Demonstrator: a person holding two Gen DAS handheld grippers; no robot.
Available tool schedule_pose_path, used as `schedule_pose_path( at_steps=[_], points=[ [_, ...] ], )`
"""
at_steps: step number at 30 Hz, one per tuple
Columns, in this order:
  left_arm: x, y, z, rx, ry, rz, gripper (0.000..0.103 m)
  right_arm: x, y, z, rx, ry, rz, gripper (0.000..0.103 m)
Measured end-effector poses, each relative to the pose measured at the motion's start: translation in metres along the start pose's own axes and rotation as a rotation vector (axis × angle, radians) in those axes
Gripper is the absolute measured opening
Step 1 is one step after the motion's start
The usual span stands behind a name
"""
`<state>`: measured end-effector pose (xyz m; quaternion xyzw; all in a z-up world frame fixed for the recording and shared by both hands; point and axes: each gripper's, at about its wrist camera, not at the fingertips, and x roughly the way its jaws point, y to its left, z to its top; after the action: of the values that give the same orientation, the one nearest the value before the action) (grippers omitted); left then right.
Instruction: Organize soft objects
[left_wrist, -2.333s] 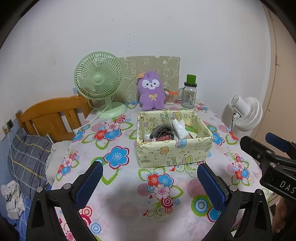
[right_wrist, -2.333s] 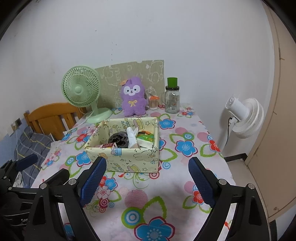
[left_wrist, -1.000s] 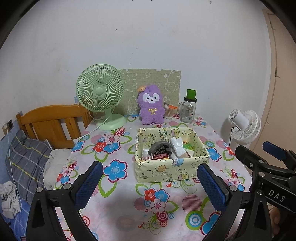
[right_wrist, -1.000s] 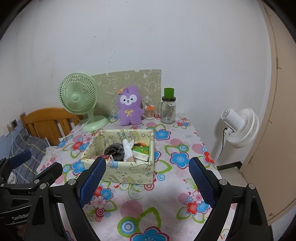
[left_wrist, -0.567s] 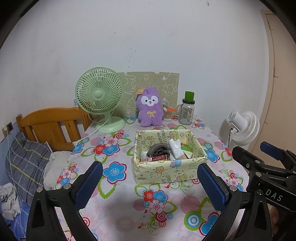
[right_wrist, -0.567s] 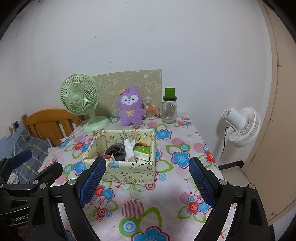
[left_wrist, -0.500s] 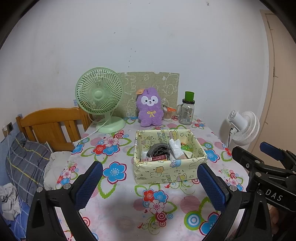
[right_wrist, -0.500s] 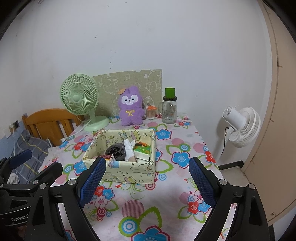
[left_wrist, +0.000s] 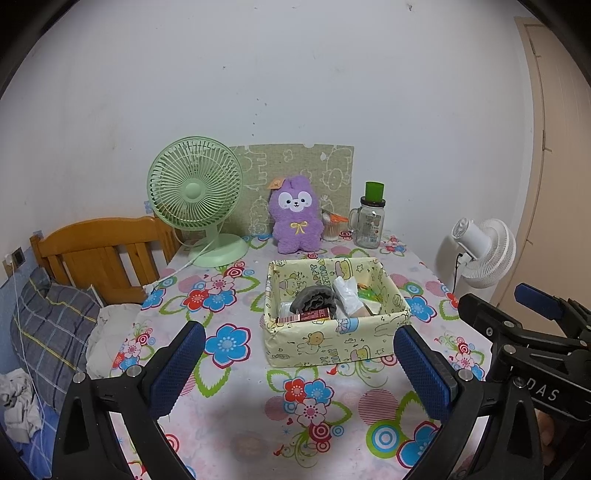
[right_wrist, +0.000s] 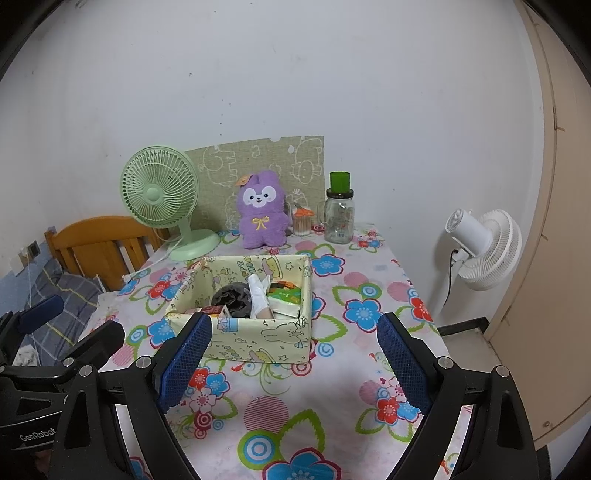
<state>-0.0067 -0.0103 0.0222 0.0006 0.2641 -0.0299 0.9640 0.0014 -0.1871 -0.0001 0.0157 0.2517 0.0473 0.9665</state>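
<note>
A purple plush toy (left_wrist: 294, 216) sits upright at the back of the flowered table (left_wrist: 236, 373), also in the right wrist view (right_wrist: 261, 215). A pale yellow cartoon-print box (left_wrist: 334, 341) stands mid-table and holds a dark grey soft thing (left_wrist: 314, 300), a white crumpled cloth (left_wrist: 346, 294) and packets; it also shows in the right wrist view (right_wrist: 251, 334). My left gripper (left_wrist: 301, 369) is open and empty, near the front of the box. My right gripper (right_wrist: 293, 363) is open and empty, near the front of the box.
A green desk fan (left_wrist: 197, 195) stands back left, a glass jar with green lid (left_wrist: 370, 218) back right, a patterned board (left_wrist: 295, 166) against the wall. A white floor fan (left_wrist: 484, 254) stands right of the table, a wooden headboard (left_wrist: 99, 251) and bedding left.
Both grippers have drawn back and up from the box, so the box and plush look smaller and farther. Both stay open and empty. Little movement in the last half second.
</note>
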Motion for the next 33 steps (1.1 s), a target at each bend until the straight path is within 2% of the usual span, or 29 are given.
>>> schedule_pose_path(
  at_steps=[33],
  points=[
    [-0.0004, 0.004, 0.0013, 0.011, -0.011, -0.018, 0.103, -0.0032, 0.0024, 0.0014, 0.011, -0.007, -0.014, 0.093]
  ],
)
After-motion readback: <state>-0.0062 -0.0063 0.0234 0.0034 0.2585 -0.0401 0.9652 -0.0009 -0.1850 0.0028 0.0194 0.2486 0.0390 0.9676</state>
